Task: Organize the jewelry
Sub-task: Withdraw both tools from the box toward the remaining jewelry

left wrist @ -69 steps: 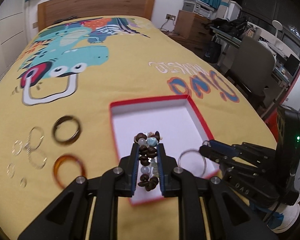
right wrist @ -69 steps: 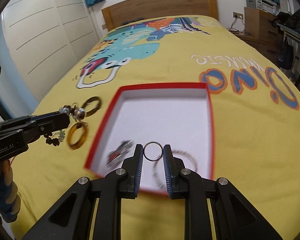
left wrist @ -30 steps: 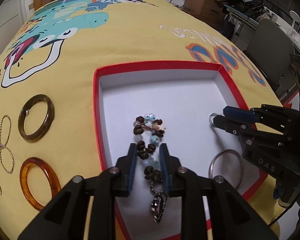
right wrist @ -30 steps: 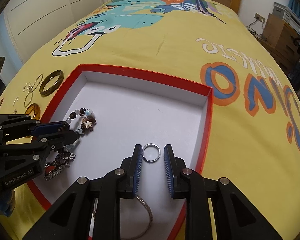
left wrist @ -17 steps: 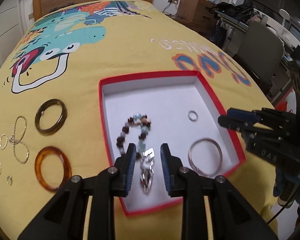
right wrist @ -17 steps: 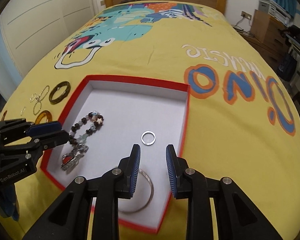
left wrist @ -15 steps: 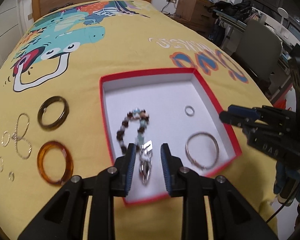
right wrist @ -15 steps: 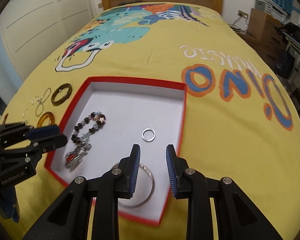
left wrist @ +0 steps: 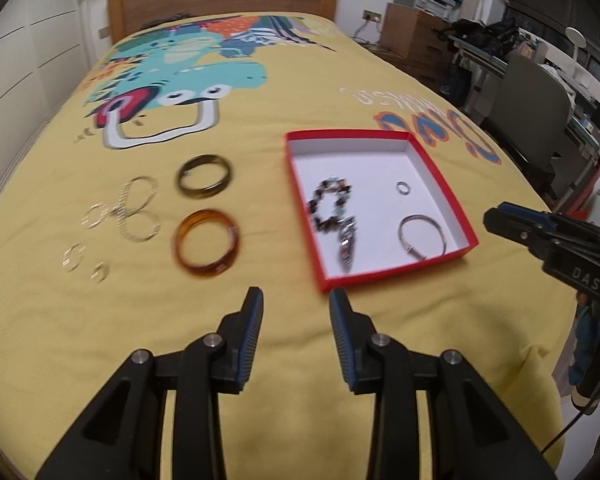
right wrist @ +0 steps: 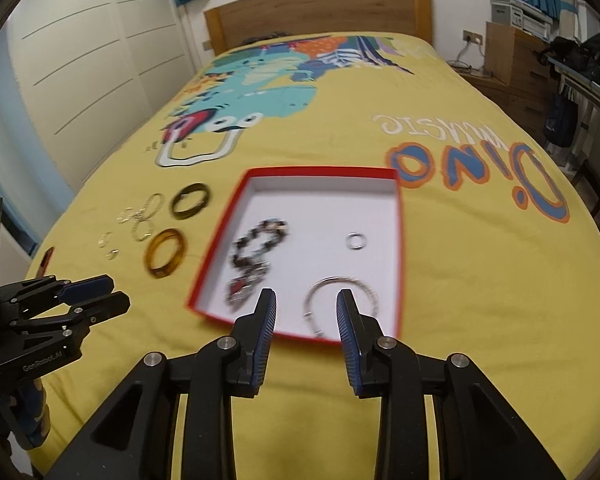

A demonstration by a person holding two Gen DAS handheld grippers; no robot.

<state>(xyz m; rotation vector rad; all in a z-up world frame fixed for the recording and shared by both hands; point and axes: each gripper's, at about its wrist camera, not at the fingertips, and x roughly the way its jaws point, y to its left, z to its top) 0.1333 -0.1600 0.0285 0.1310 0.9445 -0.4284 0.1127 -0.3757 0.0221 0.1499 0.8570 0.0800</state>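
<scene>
Care was due next: left gripper (left wrist: 296,306) and right gripper (right wrist: 306,308), both released and empty with jaws just widening, needed a low, square approach to the translucent amber plastic bangle (left wrist: 206,243) lying outside the red-rimmed white cardboard box (left wrist: 440,184).

– What's around?
– A yellow dinosaur bedspread (left wrist: 300,92) on the bed; a wooden headboard (right wrist: 316,12) behind; white wardrobe doors (right wrist: 84,60) at the left.
– And right?
– A wooden dresser (left wrist: 412,36); a grey chair (left wrist: 536,116).

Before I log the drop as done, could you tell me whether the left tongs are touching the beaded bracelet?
Apart. The left wrist view shows the left tongs open over bare bedspread, with the beaded bracelet lying inside the red box.
</scene>
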